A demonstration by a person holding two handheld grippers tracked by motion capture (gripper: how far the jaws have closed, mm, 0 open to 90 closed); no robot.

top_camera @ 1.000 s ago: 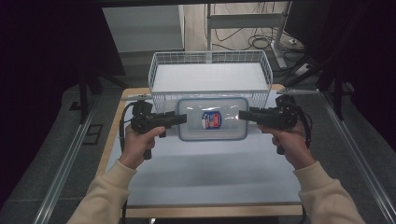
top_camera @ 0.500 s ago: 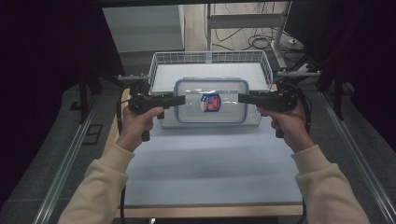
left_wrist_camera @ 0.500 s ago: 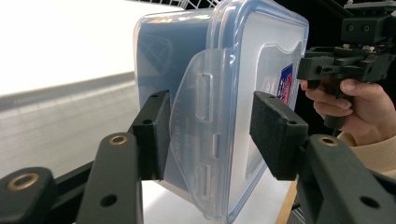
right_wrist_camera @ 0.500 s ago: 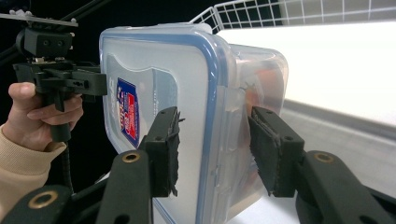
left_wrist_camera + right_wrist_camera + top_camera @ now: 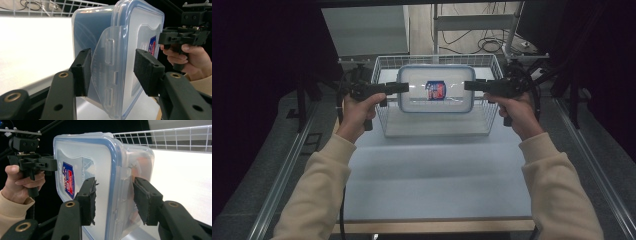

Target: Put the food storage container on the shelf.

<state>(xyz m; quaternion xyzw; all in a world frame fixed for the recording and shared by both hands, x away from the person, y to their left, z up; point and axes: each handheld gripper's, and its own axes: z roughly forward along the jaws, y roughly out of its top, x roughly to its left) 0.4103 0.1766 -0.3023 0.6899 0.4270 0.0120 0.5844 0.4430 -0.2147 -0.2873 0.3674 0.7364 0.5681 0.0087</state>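
1. Container (image 5: pixel 436 89) travel is the main change: a second ago this clear, blue-rimmed lidded box hung low over the near table between the two grippers; half a second ago it was at the wire basket's front wall; now it is held high above the basket (image 5: pixel 384 107), lid facing the camera. I judge the carry nearly over and the lowering into the basket as the step left.

2. Nearest, the person's cream sleeves and hands reach forward from the bottom of the high view, well apart, over the bare white table (image 5: pixel 432 175).

3. Left gripper (image 5: pixel 398 87): in its own view the jaws straddle the container's short end at the side latch flap (image 5: pixel 106 67). The pad on the base side touches the flap; the pad on the lid side seems to meet the rim, though a sliver of gap may remain. The jaws are partly closed, clamped about the box's edge.

4. Right gripper (image 5: pixel 473 85): its jaws bracket the opposite short end, one pad on the lid face beside the red-and-blue label (image 5: pixel 68 180), the other against the base wall. They look pressed on, holding the box.

5. Farthest, the basket's rear wire wall stands behind the box, with cables on the floor beyond.
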